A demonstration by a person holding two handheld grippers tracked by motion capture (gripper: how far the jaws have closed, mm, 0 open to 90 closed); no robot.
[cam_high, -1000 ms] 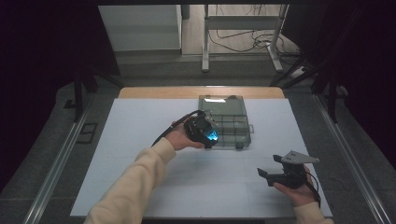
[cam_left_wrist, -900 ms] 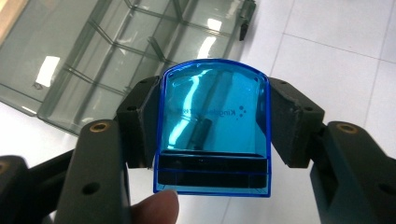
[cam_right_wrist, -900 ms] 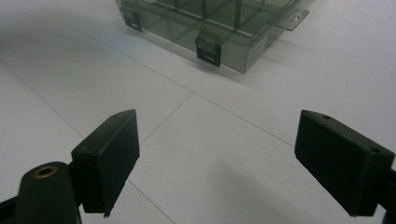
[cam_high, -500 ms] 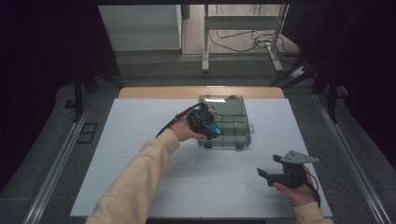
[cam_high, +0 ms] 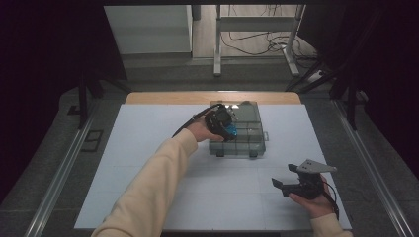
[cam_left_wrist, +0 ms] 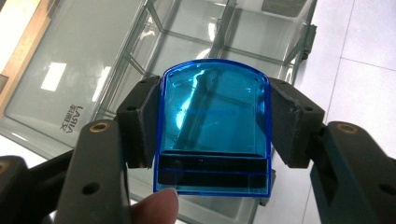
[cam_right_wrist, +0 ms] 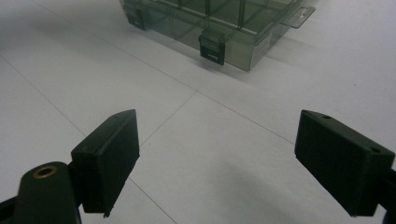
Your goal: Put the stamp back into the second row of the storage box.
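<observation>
Left gripper [cam_high: 228,129] clamping blue transparent piece [cam_left_wrist: 214,126] has moved from box edge to over clear compartment box [cam_high: 249,129]; placement likely next. Right gripper [cam_high: 292,180] spread wide, idle on white table [cam_high: 148,148].

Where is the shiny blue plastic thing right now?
The blue plastic piece is clamped in the left hand-held gripper, held over the clear compartment box near the table's far middle in the high view.
</observation>
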